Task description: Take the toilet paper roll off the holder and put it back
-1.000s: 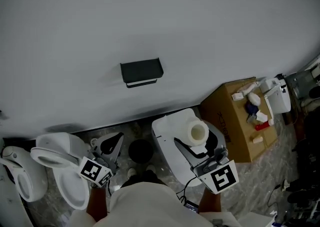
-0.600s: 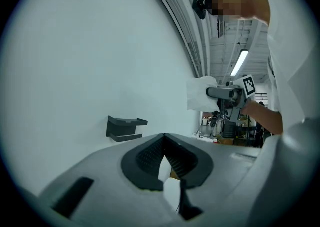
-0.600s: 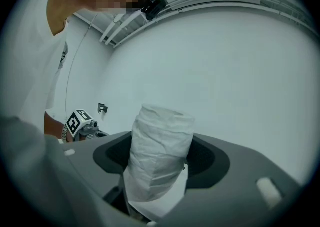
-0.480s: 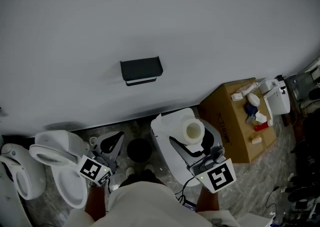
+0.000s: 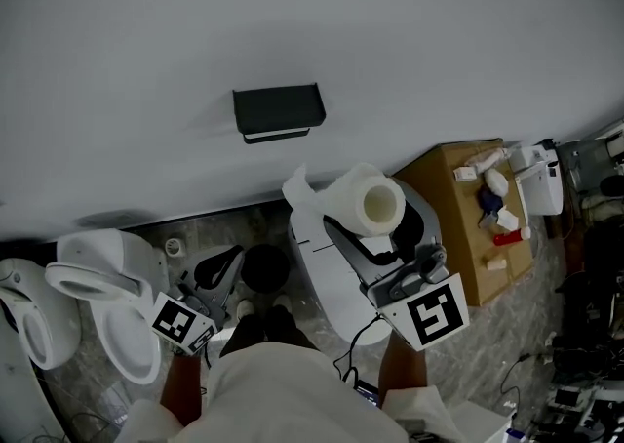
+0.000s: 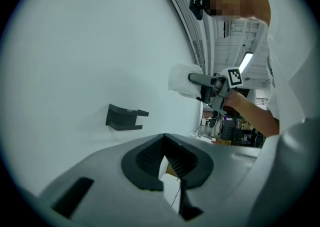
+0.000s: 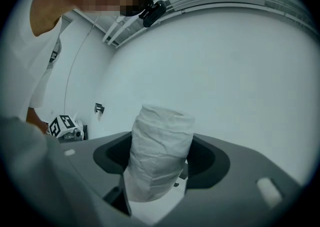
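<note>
Right gripper (image 5: 370, 224): your jaws stand wide, clamped on the toilet paper roll (image 5: 372, 201). The roll is off the black wall holder (image 5: 278, 111), below and right of it. Left gripper (image 5: 216, 275): your jaws meet at the tips, empty, low beside the toilet (image 5: 97, 285).

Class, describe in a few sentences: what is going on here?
A person grips the toilet roll in the right hand-held gripper, short of the wall. The black holder on the wall is empty. The left hand-held gripper is low beside the toilet, holding nothing.
</note>
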A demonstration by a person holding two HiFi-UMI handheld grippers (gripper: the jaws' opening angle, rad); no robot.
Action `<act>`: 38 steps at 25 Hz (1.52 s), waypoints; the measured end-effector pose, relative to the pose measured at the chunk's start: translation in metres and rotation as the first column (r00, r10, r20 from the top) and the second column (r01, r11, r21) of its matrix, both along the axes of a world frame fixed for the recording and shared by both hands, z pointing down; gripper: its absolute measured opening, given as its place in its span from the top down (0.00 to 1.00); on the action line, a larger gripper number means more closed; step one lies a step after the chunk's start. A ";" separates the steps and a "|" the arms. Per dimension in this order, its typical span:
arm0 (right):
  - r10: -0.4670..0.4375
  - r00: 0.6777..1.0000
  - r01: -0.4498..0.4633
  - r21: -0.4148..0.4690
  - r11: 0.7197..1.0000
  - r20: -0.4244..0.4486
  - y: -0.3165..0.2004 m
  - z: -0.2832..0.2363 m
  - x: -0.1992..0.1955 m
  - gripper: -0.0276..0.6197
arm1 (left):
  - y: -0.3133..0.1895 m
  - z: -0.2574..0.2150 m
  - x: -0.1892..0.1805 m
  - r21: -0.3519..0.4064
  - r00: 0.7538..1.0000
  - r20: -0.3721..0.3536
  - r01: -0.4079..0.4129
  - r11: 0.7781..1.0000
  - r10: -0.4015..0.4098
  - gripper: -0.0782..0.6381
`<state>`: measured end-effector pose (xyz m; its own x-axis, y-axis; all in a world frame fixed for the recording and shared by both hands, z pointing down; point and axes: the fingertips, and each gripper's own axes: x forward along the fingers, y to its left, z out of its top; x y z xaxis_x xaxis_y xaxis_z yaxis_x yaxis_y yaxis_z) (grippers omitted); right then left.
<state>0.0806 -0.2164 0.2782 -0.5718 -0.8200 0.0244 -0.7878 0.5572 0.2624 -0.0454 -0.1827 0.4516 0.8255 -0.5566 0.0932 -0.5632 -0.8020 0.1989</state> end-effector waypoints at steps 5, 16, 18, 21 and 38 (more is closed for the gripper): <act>-0.040 0.999 0.040 0.008 0.999 -0.019 -0.058 0.003 -0.019 0.46 | -0.018 0.016 -0.009 -0.040 1.000 0.006 0.018 0.999 -0.018 0.89; -0.017 0.999 0.016 -0.026 1.000 -0.051 -0.171 0.046 -0.044 0.46 | -0.034 0.037 -0.014 -0.076 0.999 0.017 0.044 0.996 -0.043 0.89; -0.004 0.999 0.002 -0.037 0.999 -0.046 -0.188 0.054 -0.045 0.46 | -0.034 0.038 -0.013 -0.079 0.999 0.018 0.043 0.996 -0.042 0.89; 0.012 0.999 -0.015 -0.064 0.998 -0.052 -0.209 0.068 -0.050 0.46 | -0.034 0.039 -0.013 -0.083 0.999 0.022 0.048 0.995 -0.046 0.89; 0.053 0.996 -0.063 -0.139 0.988 -0.072 -0.242 0.111 -0.056 0.46 | -0.040 0.042 -0.015 -0.087 0.998 0.026 0.063 0.994 -0.060 0.89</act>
